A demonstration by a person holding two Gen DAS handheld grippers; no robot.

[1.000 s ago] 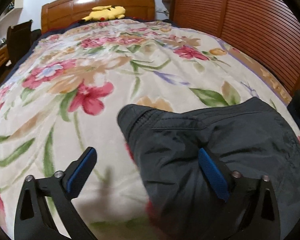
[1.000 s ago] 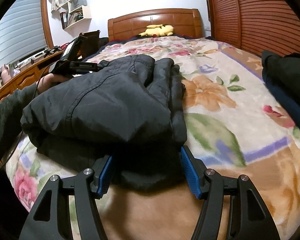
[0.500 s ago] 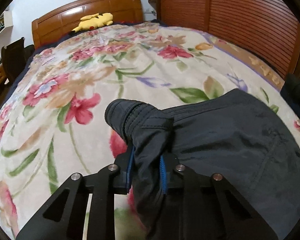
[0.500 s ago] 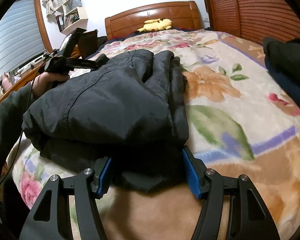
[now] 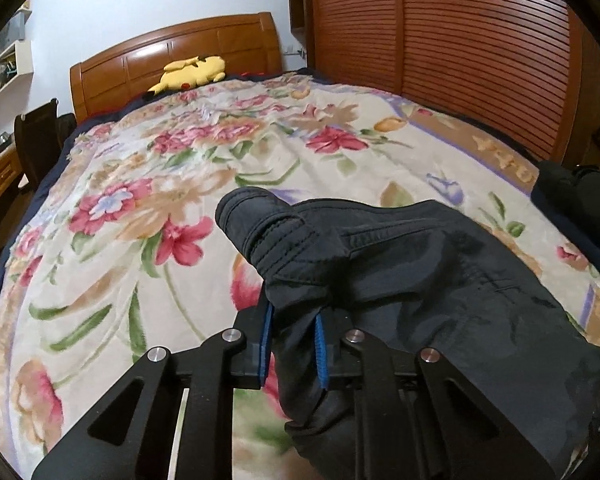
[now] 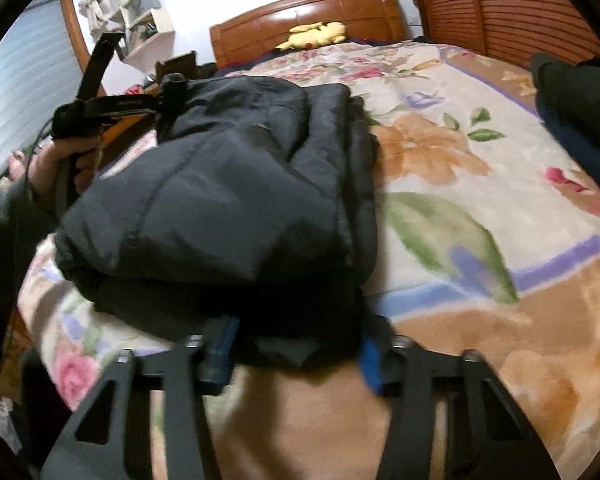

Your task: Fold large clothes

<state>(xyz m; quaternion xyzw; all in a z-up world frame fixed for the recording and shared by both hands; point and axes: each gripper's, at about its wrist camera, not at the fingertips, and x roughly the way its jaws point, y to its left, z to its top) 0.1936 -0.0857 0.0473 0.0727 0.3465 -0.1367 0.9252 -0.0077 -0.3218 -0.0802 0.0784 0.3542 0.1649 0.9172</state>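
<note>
Jacket: one dark jacket [image 6: 228,200] is lying folded on the bed [image 5: 148,184], well short of the headboard [image 5: 172,56].
Left gripper [image 5: 292,344]: jaws are pinching a bunched corner of the jacket.
Right gripper [image 6: 296,354]: jaws are standing spread, straddling the jacket's near edge.
Toy: one yellow plush toy [image 5: 190,74] is lying against the headboard.

Right gripper [image 6: 296,354] fingers [image 6: 370,364] motion-blurred, tips buried under the dark jacket [image 6: 236,184].
</note>
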